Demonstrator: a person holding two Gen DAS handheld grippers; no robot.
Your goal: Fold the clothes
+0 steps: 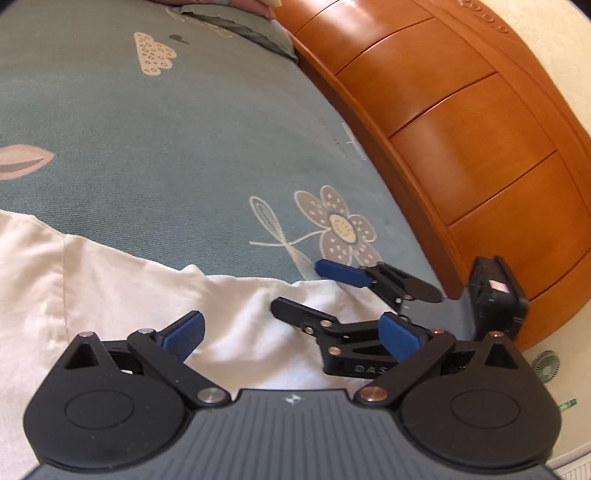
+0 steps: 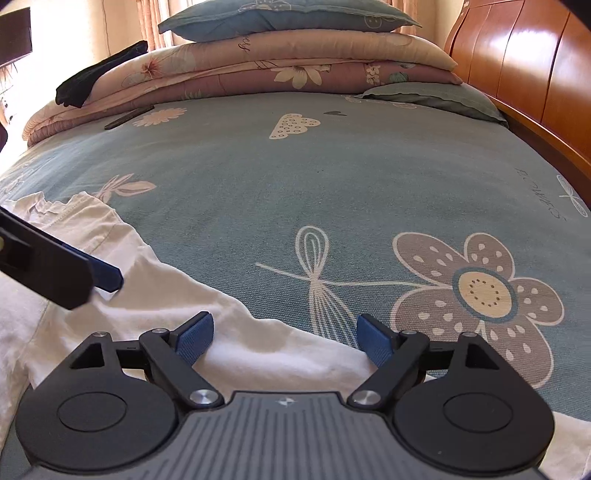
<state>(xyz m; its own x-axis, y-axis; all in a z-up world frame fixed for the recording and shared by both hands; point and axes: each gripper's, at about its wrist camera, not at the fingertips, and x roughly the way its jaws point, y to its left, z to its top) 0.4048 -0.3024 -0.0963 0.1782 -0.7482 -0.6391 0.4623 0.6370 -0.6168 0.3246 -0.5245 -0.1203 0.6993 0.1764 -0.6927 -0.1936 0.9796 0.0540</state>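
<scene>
The white garment (image 2: pixel 155 295) is spread flat on the bedsheet (image 2: pixel 295 177), presumably for folding. Left gripper (image 1: pixel 291 332) and right gripper (image 2: pixel 284 336) are poised over its edge, jaws spread wide, nothing gripped.

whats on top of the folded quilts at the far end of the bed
A blue-green pillow lies on top of the folded quilts, and a black cloth is draped over their left end. What lies behind the stack is hidden.
</scene>
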